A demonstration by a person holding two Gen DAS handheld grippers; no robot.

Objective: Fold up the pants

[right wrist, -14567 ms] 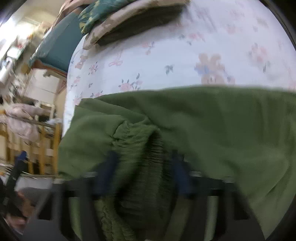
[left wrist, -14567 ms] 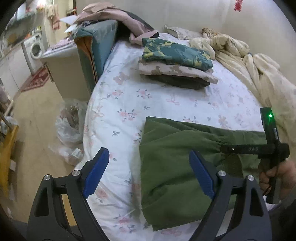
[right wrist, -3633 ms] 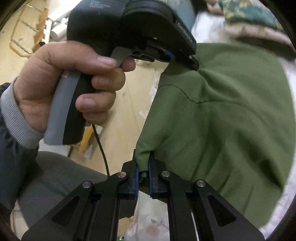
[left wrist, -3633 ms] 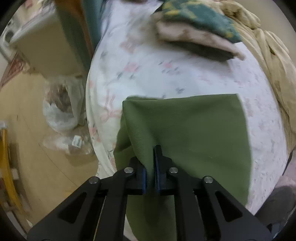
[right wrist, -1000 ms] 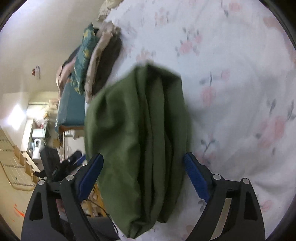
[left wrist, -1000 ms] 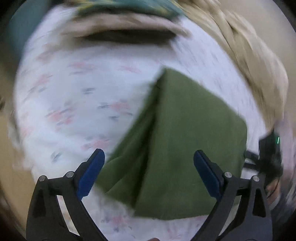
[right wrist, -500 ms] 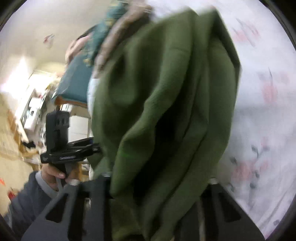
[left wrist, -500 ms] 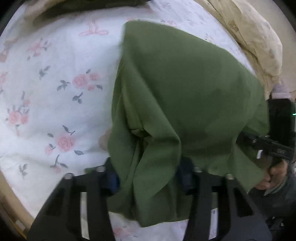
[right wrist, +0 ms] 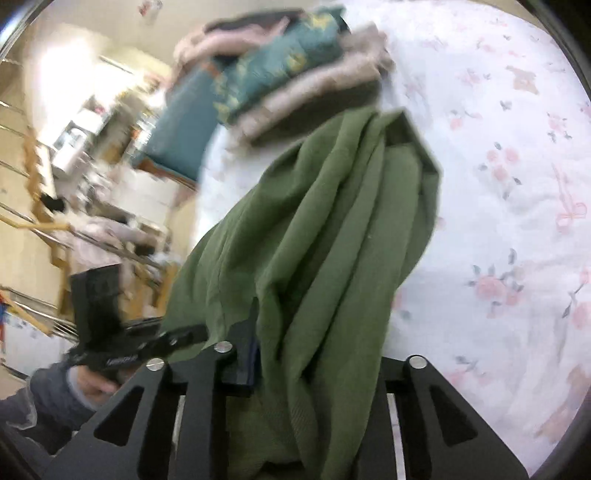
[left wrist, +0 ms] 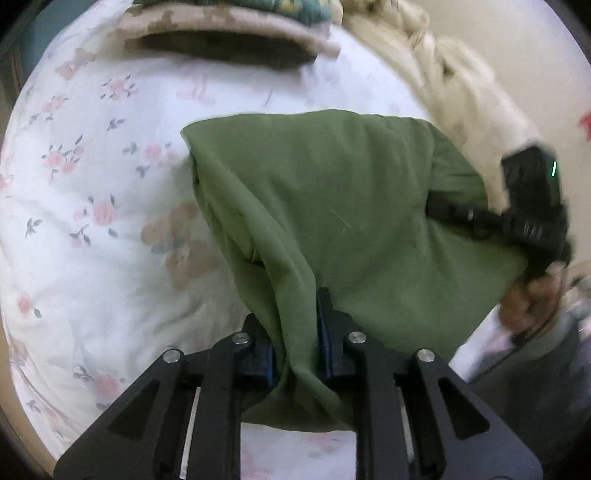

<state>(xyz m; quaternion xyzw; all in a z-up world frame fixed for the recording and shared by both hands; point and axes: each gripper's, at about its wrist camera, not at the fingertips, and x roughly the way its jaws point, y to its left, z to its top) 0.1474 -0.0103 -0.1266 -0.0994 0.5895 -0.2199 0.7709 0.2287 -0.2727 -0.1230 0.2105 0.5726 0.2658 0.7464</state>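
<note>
Item: green pants (left wrist: 332, 206), folded into a thick bundle, lifted at both near ends above a bed with a white floral sheet (left wrist: 92, 184)

Left gripper (left wrist: 295, 354): jaws closing on a bunched fold of the pants; blue pads press the cloth from either side. Right gripper (right wrist: 314, 369): jaws opening, a thick hanging bundle of the same cloth between them; its right pad is hidden by cloth, the left pad touches it

Edges and clearance: the pants' far edge lies on or just above the sheet, which cannot be told. Open sheet spreads to the left of the pants in the left wrist view. Beyond the far edge sits a stack of folded clothes (left wrist: 229, 33), teal print on top; in the right wrist view the pants' far corner comes near it. A cream blanket (left wrist: 443, 85) lies bunched along the wall side

Room: beyond the bed's edge, a wooden rack (right wrist: 40, 221) and blurred furniture. A hand (left wrist: 532, 299) grips the right tool's handle; a grey sleeve (right wrist: 48, 391) shows behind the left tool
</note>
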